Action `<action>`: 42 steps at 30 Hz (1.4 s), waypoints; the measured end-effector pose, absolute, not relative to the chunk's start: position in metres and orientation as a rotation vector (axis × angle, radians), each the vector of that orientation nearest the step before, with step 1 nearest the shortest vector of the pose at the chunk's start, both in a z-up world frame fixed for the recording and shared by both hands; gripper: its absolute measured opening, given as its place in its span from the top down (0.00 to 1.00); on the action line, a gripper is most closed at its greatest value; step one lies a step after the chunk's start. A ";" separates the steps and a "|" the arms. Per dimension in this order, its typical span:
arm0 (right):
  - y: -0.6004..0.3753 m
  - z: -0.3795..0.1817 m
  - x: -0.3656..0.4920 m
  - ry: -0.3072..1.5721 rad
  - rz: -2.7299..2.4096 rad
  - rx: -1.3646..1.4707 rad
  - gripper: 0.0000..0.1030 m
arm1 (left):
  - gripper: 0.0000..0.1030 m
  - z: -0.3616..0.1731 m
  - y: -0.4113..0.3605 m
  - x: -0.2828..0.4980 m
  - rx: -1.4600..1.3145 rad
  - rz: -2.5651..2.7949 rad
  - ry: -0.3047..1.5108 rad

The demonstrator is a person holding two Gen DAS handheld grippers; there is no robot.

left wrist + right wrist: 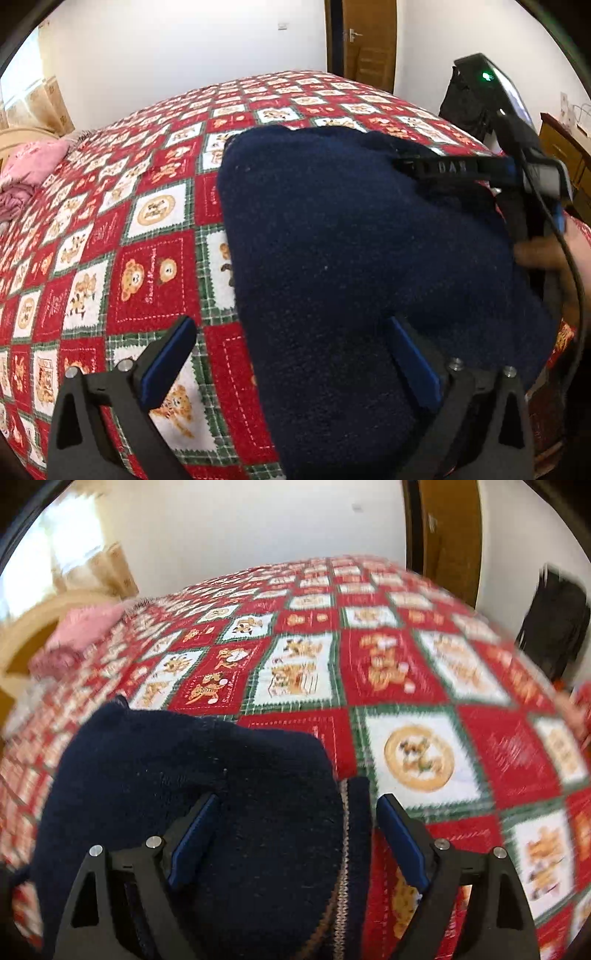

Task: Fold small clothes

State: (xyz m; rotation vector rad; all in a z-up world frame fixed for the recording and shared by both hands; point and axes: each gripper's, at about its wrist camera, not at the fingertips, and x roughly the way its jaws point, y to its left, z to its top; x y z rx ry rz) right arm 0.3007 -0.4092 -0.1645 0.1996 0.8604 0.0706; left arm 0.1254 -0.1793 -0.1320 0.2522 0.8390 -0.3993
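The navy knit garment point(369, 266) lay spread on the bed's red teddy-bear quilt point(147, 236), toward its near right side. In the left wrist view, the left hand-held gripper point(295, 354) stood released, jaws wide apart: the left blue pad point(168, 363) was over bare quilt, the right pad point(415, 363) over the dark cloth, gripping nothing. That same view caught what the other missed: the right hand-held gripper's body seen from the side, at the garment's far right edge, a green light glowing on top, the person's hand point(546, 254) wrapped round the handle. A pink pillow point(27, 170) sat at the far left and a wooden door point(369, 40) stood beyond the bed.

The right wrist view was blurred, yet it gave something new: a striped tan-and-grey ribbed trim point(341, 878) running down the garment's edge, right between the jaws. The right hand-held gripper point(297, 840) was parted too, left pad point(192, 842) over navy knit, right pad point(402, 843) over quilt. A dark bag point(554, 624) stood far right.
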 end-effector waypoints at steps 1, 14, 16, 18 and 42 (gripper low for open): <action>-0.410 -0.164 0.297 0.857 0.073 0.222 0.16 | 0.00 -0.132 -0.180 0.124 0.255 -0.397 0.837; -0.415 -0.128 0.168 0.700 0.046 0.454 0.25 | 0.00 -0.129 -0.174 0.122 0.250 -0.395 0.858; -0.408 -0.131 0.154 0.703 0.040 0.441 0.28 | 0.00 -0.130 -0.173 0.120 0.243 -0.398 0.862; -0.398 -0.133 0.140 0.689 0.012 0.398 0.30 | 0.00 -0.130 -0.171 0.118 0.244 -0.398 0.861; -0.398 -0.141 0.089 0.694 -0.008 0.493 0.56 | 0.19 -0.116 -0.154 0.086 0.211 -0.443 0.858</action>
